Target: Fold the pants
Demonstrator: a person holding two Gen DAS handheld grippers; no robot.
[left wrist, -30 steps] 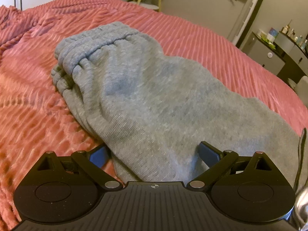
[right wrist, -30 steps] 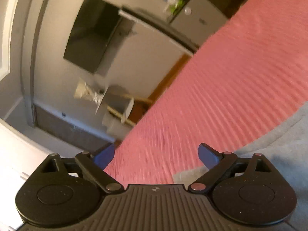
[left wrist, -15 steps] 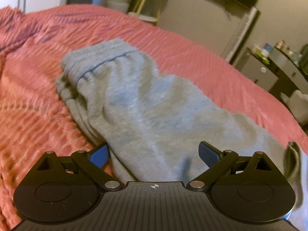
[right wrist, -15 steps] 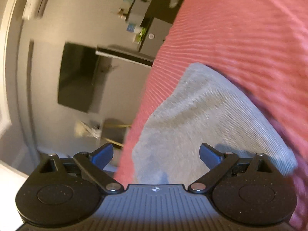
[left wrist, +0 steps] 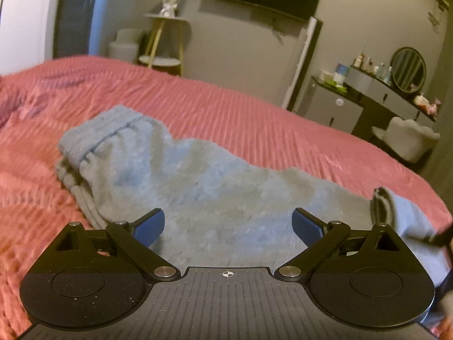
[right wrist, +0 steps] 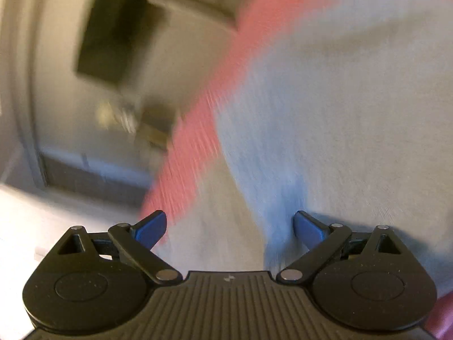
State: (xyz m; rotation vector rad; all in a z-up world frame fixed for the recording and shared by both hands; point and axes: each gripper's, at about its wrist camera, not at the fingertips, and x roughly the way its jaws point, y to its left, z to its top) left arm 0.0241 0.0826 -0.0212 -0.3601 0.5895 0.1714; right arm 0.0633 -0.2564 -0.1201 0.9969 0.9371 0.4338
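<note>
One pair of grey pants [left wrist: 198, 187] lies lengthwise on the pink bed [left wrist: 283, 130], waistband toward 11 o'clock. Both hand-held grippers, left [left wrist: 228, 223] and right [right wrist: 229, 226], hover released, jaws spread. Best to pinch the cuffs together before lifting toward the waistband.

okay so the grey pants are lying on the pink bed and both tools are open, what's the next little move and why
Probably close the right tool on the fabric between its fingers. Both tools are open and hold nothing; the grey sweatpants lie lengthwise on the pink bedspread, waistband far from the left tool, so a fold needs a grip first.
</note>
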